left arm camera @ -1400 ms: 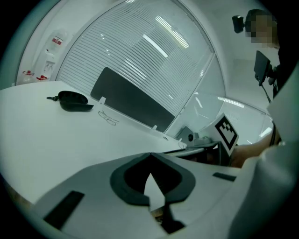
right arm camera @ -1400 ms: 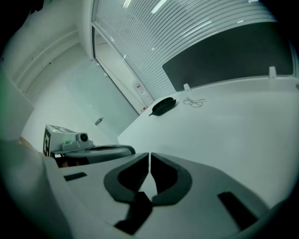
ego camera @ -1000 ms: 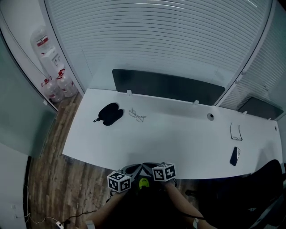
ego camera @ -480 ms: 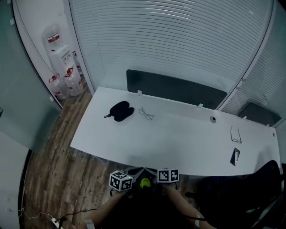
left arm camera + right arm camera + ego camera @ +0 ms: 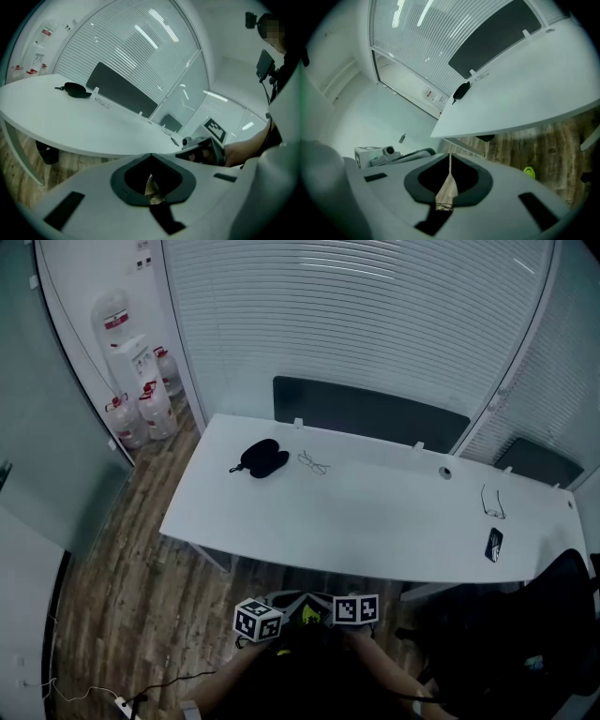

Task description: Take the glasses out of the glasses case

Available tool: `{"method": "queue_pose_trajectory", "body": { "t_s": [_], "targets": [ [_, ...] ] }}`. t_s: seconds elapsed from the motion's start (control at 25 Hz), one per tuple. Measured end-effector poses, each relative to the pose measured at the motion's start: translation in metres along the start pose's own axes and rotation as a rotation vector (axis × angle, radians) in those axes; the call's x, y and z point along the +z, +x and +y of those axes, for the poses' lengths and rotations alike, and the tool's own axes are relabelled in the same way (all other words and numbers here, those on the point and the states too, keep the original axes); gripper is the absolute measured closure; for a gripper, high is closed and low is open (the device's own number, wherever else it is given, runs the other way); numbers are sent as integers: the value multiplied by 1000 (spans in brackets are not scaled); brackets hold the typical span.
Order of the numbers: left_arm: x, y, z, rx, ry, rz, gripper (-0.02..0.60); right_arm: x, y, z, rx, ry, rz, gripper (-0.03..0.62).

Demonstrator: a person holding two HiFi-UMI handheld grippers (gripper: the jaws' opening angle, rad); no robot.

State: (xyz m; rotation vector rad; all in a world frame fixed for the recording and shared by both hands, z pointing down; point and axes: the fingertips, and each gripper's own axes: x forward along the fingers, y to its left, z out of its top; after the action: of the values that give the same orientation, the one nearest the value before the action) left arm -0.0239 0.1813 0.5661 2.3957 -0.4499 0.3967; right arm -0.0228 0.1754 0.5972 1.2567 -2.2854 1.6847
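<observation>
Case (image 5: pixel 262 457) lies shut on table (image 5: pixel 375 540), long axis roughly along the table's length. Left gripper (image 5: pixel 260 619) and right gripper (image 5: pixel 355 608) are both closed and empty, well short of the case and to its right. Left is nearer. Glasses (image 5: pixel 314 463) lie just right of the case.

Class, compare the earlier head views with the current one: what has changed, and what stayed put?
The left gripper and right gripper, shut and empty, have backed away from the white table; wooden floor now shows between. Nothing was grasped or released. The black glasses case, thin-framed glasses beside it, second pair and dark phone lie unmoved.
</observation>
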Motion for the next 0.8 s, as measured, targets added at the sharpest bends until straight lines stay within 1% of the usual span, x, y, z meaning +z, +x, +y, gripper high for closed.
{"method": "queue_pose_trajectory", "body": {
  "t_s": [0.24, 0.44, 0.64, 0.8],
  "targets": [
    [-27, -28, -17, -11, 5, -20, 575, -37, -7, 16, -39, -65, -31, 566],
    [-50, -41, -35, -42, -7, -18, 575, -65, -21, 22, -78, -76, -72, 566],
    [-62, -43, -51, -73, -4, -8, 575, -79, -36, 21, -115, -102, -101, 568],
    [-60, -42, -53, -89, -5, -5, 575, -76, -37, 24, -129, -159, -111, 576]
  ]
}}
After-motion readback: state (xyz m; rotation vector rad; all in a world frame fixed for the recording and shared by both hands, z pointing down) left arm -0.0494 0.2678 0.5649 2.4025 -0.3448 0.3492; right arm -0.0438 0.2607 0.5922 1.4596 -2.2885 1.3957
